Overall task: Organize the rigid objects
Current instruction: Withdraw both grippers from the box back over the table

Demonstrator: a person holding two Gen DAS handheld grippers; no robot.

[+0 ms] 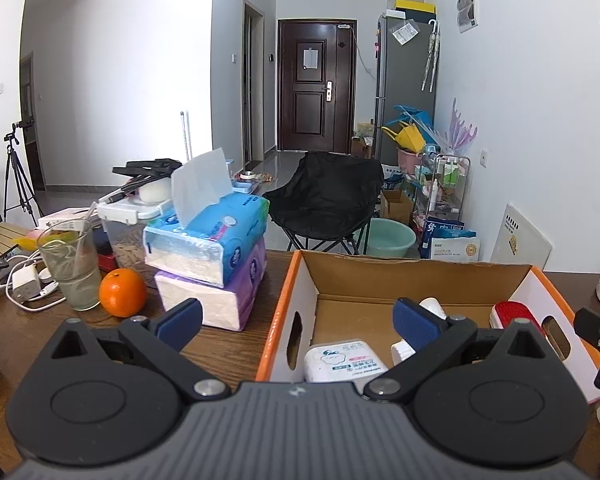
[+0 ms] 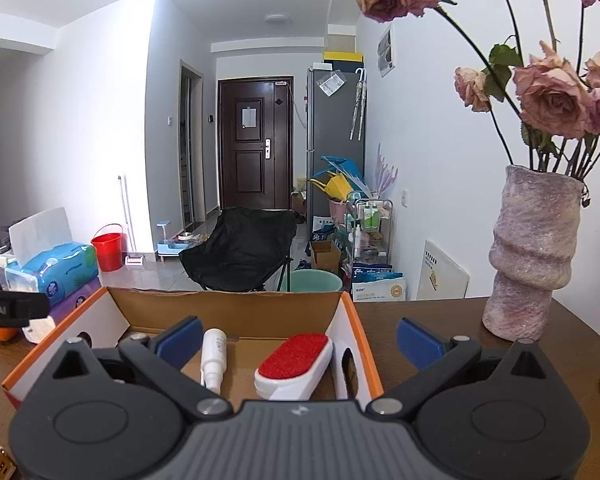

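**Ana:** Rigid objects first — where do they sit against the tools?

**Ben:** Start at the left gripper [image 1: 296, 322]: its blue-padded jaws are spread wide with nothing between them, one pad over the wooden table [image 1: 228, 344], the other over the orange-edged white cardboard box [image 1: 296, 280]. The right gripper [image 2: 298, 338] is equally wide and empty, straddling the box's right wall.

**Ana:** And inside the box?

**Ben:** Three things can be counted with confidence — one white spray bottle [image 2: 213, 358] lying flat, one red-faced white lint brush [image 2: 294, 366] beside it, and one white rectangular pack with blue print [image 1: 342, 360] near the left wall. A further white piece shows behind the left gripper's pad, too hidden to identify.

**Ana:** So how far along does it look?

**Ben:** Partly done, judging by the box's contents. Left of it on the table stand one orange [image 1: 123, 292], one clear drinking glass with a straw [image 1: 70, 264], one white charger with cable [image 1: 26, 282], and one clear lidded container [image 1: 124, 228]. Two tissue packs are stacked — blue [image 1: 212, 236] on purple [image 1: 216, 292] — soft goods, so probably not candidates.

**Ana:** Anything on the right?

**Ben:** One mottled pink vase of dried roses [image 2: 534, 256], standing well apart from the box.
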